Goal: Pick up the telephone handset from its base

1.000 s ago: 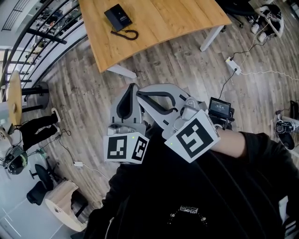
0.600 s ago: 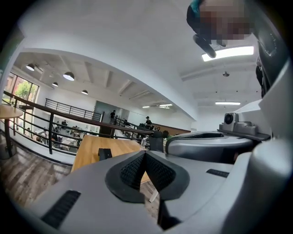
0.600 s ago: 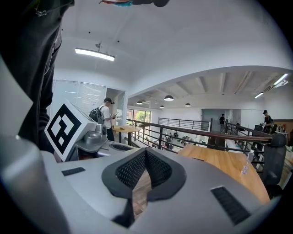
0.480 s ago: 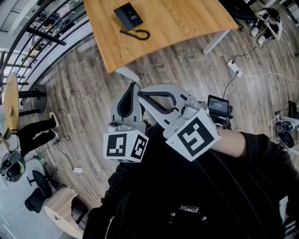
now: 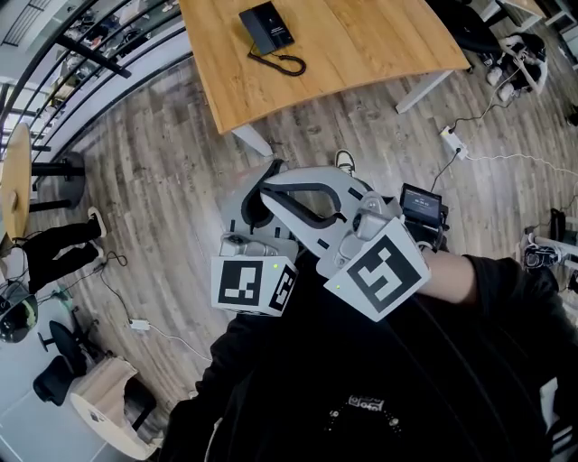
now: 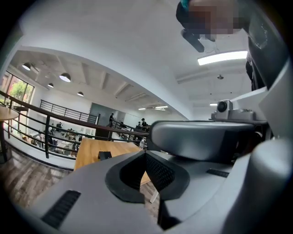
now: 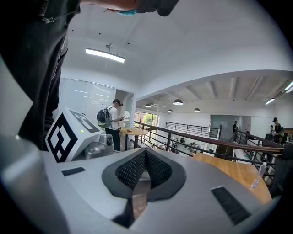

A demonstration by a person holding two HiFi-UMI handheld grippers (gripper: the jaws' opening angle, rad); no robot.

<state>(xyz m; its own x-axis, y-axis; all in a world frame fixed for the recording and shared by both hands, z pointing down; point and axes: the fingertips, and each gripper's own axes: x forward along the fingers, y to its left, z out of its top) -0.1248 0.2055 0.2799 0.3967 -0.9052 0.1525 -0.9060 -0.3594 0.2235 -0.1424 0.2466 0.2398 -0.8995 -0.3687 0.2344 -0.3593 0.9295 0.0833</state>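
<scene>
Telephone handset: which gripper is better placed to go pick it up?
Probably left. Both are shut and far from the telephone, but the left gripper faces it nearly straight ahead; the right gripper faces only the table, no phone.

Bright, even light from ceiling strip lights (image 7: 105,55); sharp views, strong fisheye bending and dark corners.

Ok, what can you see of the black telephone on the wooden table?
The black telephone is a flat, roughly rectangular unit, plastic by its look, lying on the light wooden table towards its left side. Its coiled black cord loops on the tabletop beside it. Nothing else touches it. Handset detail unclear.
</scene>
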